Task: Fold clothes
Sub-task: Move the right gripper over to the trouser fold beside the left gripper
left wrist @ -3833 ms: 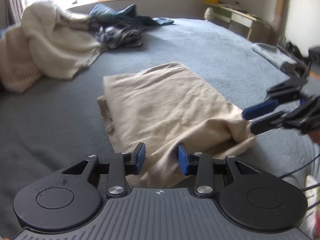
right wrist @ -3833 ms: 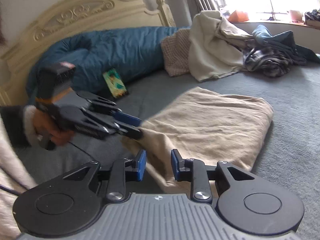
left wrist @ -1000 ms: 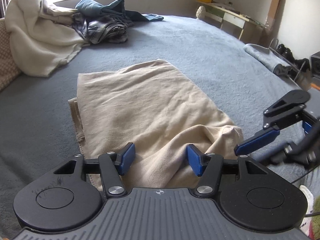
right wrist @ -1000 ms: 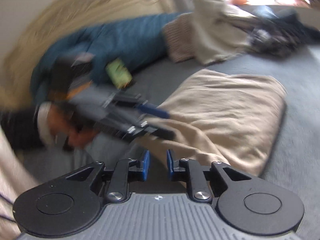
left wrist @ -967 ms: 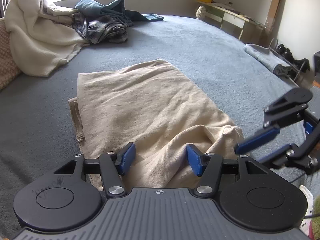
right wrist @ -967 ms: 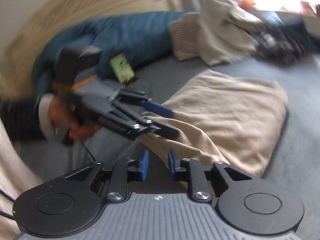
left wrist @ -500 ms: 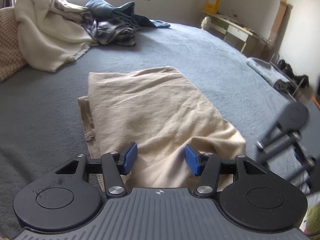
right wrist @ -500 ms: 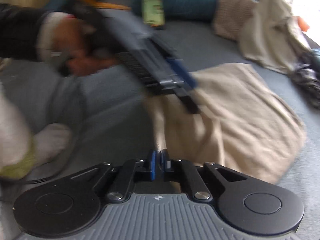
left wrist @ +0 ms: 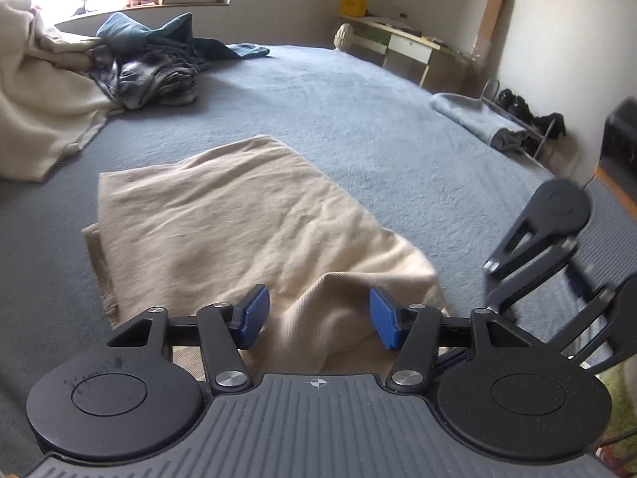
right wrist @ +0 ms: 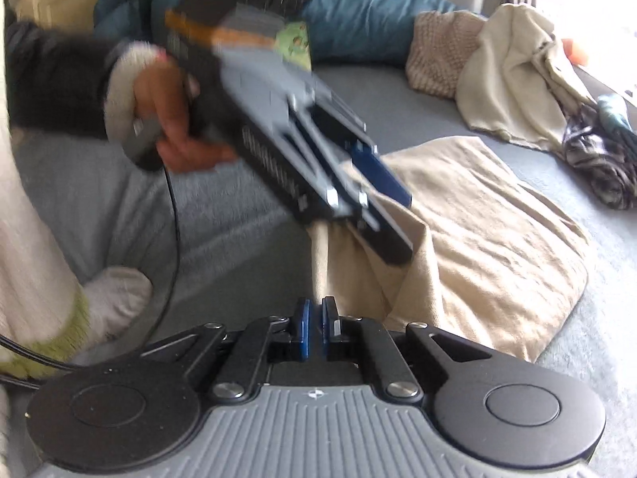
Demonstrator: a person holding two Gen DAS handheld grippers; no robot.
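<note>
A beige garment [left wrist: 223, 231] lies folded on the grey-blue bed [left wrist: 358, 127], its near end bunched up. My left gripper [left wrist: 318, 318] straddles a raised ridge of that cloth. Its jaws are closing, with gaps still showing beside both blue pads [left wrist: 254, 314]. In the right wrist view the left gripper [right wrist: 408, 227] is blurred, with cloth between its fingers. My right gripper [right wrist: 314, 328] is shut on a strip of the garment's edge [right wrist: 318, 263], which rises taut from the pads. The right gripper's black linkage [left wrist: 533, 239] shows at the right, its tips hidden.
A cream blanket [left wrist: 43, 111] and dark crumpled clothes [left wrist: 151, 75] are heaped at the bed's far left. A rolled grey towel [left wrist: 477, 119] lies at the far right edge. A person's hand [right wrist: 171, 119], a cable and a socked foot [right wrist: 115, 298] are at the left.
The right gripper's jaws have gone from slightly apart to shut on the garment's edge, and it has rolled over. The left gripper's pads have drawn closer around the cloth ridge.
</note>
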